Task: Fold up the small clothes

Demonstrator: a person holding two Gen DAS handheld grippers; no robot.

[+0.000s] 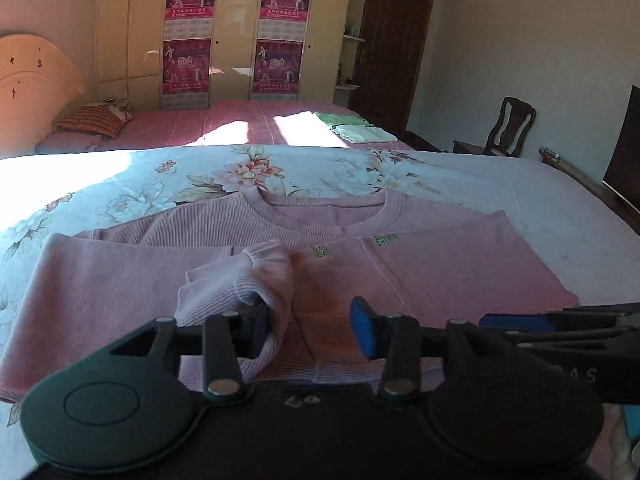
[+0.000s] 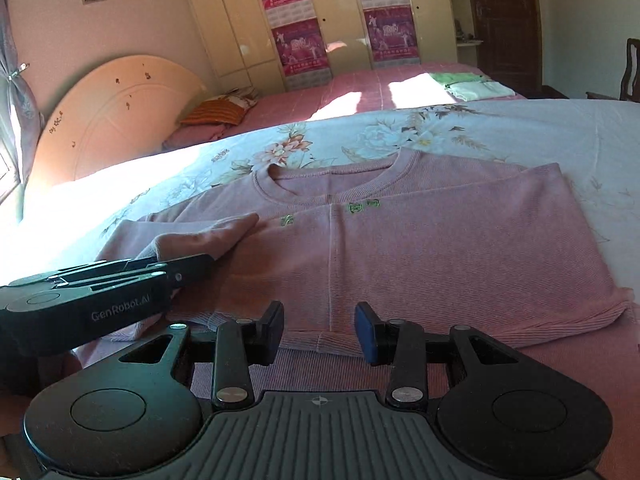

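A pink ribbed sweater (image 1: 420, 272) lies flat on the floral bedsheet, neckline away from me, with small green marks on the chest; it also shows in the right wrist view (image 2: 420, 248). Its left sleeve (image 1: 256, 280) is folded in over the body, cuff bunched up against my left finger. My left gripper (image 1: 312, 330) is open just above the sweater's near hem, the sleeve cuff draped beside its left pad. My right gripper (image 2: 319, 330) is open and empty over the hem, to the right of the left gripper (image 2: 120, 296).
The floral bedsheet (image 1: 280, 172) covers the near bed. A second bed with a pink cover (image 1: 240, 124) lies behind, with a striped pillow (image 1: 94, 120) and folded green clothes (image 1: 356, 128). A wardrobe, dark door and chair (image 1: 508, 128) stand beyond.
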